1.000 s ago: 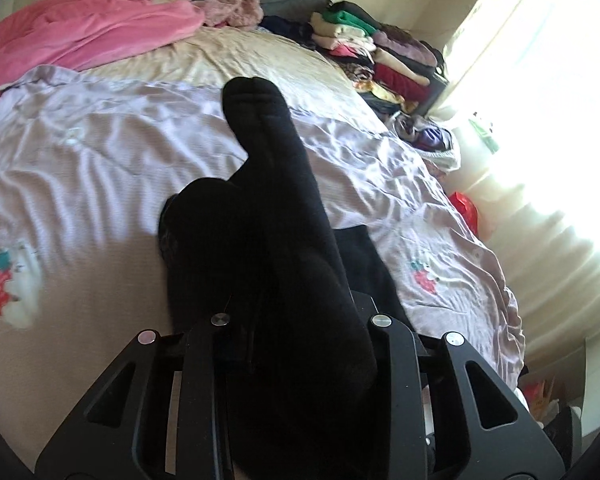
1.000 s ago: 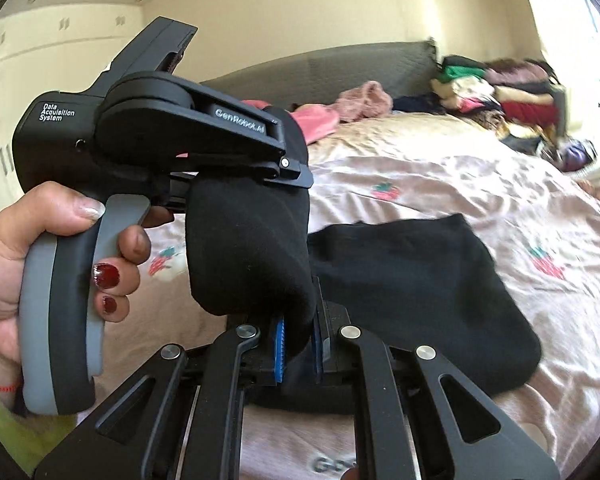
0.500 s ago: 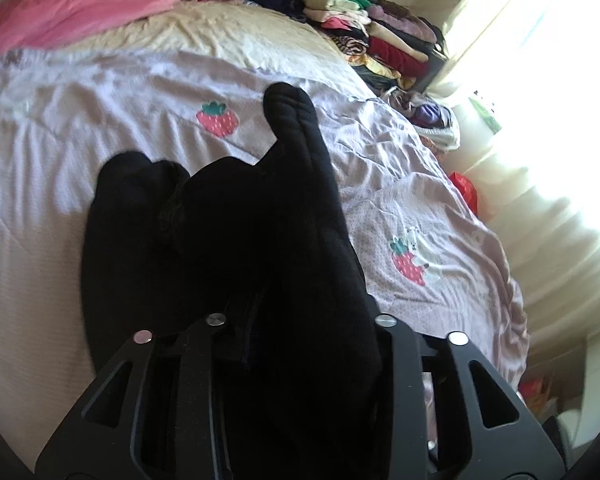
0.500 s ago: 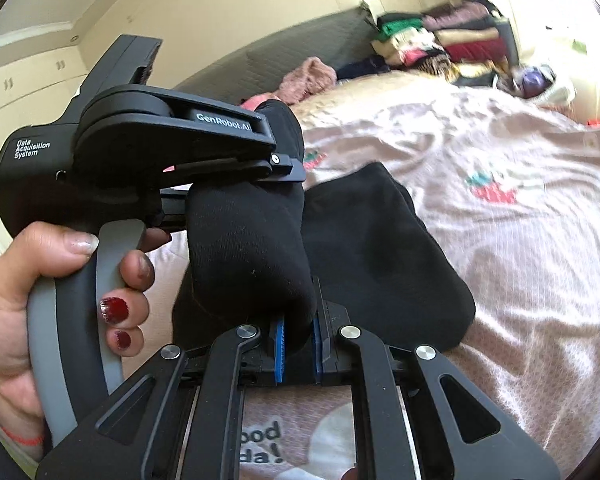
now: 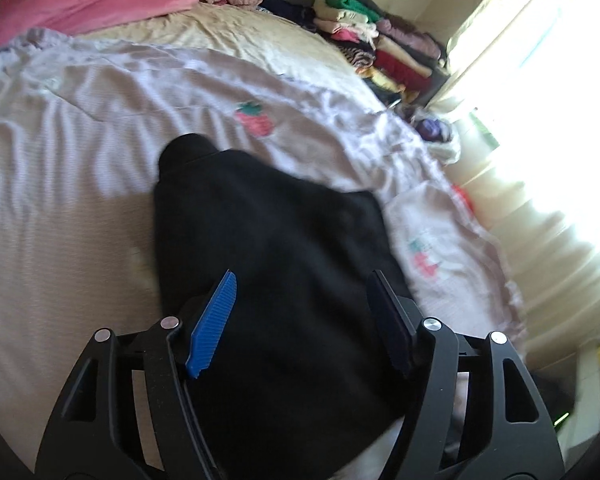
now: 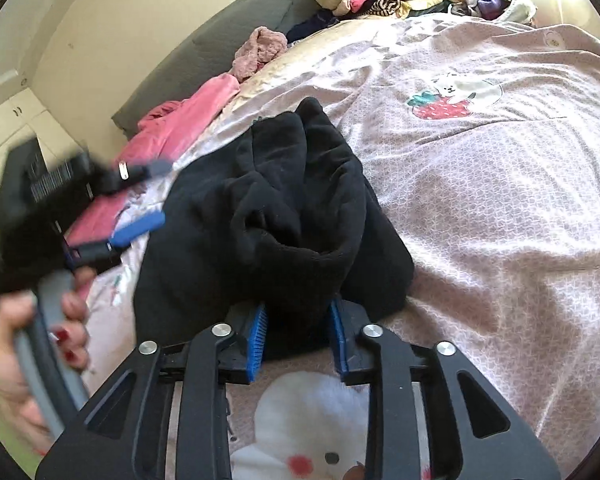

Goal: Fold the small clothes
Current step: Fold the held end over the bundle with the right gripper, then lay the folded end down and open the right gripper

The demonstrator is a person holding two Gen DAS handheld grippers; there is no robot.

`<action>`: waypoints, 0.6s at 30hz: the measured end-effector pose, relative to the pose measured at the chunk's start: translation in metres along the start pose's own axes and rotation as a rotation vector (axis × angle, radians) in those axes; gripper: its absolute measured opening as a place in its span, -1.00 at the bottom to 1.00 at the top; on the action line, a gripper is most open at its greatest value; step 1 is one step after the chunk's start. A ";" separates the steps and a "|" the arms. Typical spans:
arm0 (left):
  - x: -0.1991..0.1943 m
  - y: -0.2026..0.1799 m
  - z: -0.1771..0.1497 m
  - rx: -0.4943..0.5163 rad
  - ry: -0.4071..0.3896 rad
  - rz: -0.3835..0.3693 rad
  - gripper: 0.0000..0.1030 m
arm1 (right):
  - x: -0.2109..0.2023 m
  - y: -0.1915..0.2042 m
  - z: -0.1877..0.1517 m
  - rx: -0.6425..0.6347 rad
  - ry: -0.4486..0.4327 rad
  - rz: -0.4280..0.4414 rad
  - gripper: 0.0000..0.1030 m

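Black garment [image 6: 268,216] lies bunched on the strawberry-print bedspread [image 6: 500,184], below the pink clothing [image 5: 92,0] heaped at the headboard end. The left gripper [image 5: 300,312] stands spread wide over the garment, holding nothing. The right gripper [image 6: 298,334] is part-way open, its blue pads [image 6: 257,336] flanking a fold of the garment's near edge; whether they pinch it I cannot tell.

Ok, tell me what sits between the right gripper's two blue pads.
In the right wrist view, a bunched fold of the black garment fills the gap in the right gripper; whether it is pinched is unclear.
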State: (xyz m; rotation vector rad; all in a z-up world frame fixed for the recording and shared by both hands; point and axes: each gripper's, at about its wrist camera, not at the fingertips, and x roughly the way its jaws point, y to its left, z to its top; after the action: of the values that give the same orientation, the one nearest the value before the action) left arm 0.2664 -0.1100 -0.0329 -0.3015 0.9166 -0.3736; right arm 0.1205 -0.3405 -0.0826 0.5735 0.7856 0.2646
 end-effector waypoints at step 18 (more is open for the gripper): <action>-0.009 0.002 -0.027 0.148 -0.024 0.119 0.19 | -0.012 -0.024 0.022 0.098 -0.041 0.033 -0.55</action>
State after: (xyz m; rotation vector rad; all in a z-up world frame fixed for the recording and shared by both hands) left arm 0.2396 -0.1071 -0.0426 -0.1147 0.8744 -0.3256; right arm 0.1285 -0.3743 -0.0768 0.6826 0.7527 0.2445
